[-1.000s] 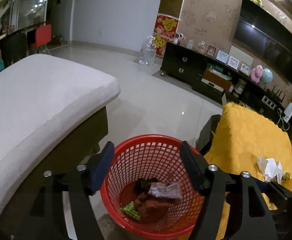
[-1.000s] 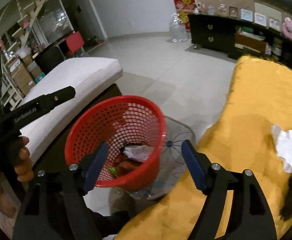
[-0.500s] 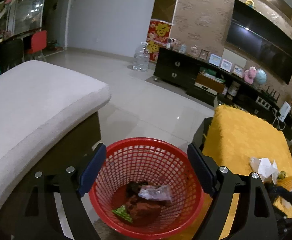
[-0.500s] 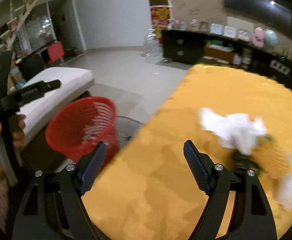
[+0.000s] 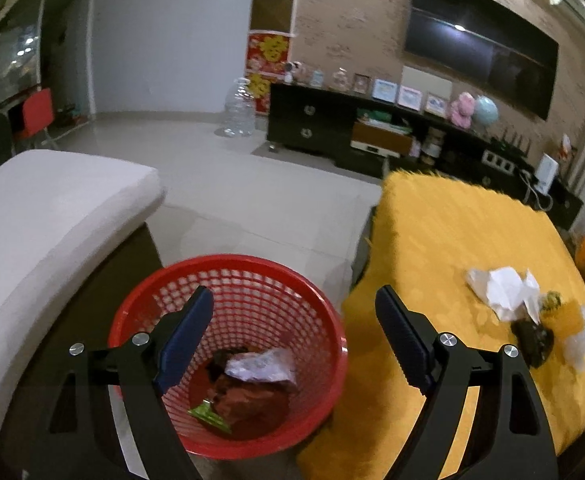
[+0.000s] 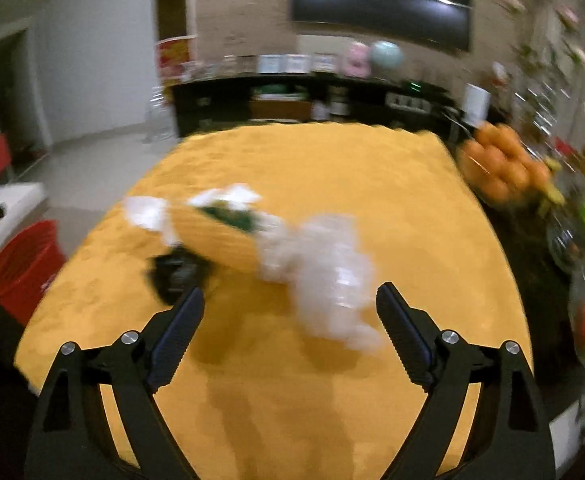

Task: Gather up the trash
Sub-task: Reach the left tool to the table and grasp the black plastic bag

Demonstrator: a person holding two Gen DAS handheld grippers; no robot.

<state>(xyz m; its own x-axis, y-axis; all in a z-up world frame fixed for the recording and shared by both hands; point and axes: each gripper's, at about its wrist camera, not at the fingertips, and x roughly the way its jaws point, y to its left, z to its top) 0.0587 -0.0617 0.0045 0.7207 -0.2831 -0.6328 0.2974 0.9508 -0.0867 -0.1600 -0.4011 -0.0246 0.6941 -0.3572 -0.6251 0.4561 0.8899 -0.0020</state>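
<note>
A red mesh basket (image 5: pixel 140 308) stands on the floor beside the yellow-covered table (image 5: pixel 432 240); it holds wrappers and dark scraps (image 5: pixel 252 380). My left gripper (image 5: pixel 292 340) is open and empty above the basket. On the table lie crumpled white paper (image 5: pixel 500 288), a dark scrap (image 5: pixel 532 338) and a clear plastic bag (image 5: pixel 576 340). In the blurred right wrist view my right gripper (image 6: pixel 290 326) is open and empty just short of the clear plastic bag (image 6: pixel 328 272), with the dark scrap (image 6: pixel 176 272) and white paper (image 6: pixel 148 212) beyond; the basket (image 6: pixel 20 264) is at left.
A white cushioned bench (image 5: pixel 52 220) stands left of the basket. A pile of oranges (image 6: pixel 500 164) and other items sit at the table's right side. A dark TV cabinet (image 5: pixel 332 128) and a water jug (image 5: pixel 238 108) stand at the far wall.
The right gripper has swung right from the basket to over the table, facing the trash there. The left gripper has drifted back and turned slightly right, still over the basket.
</note>
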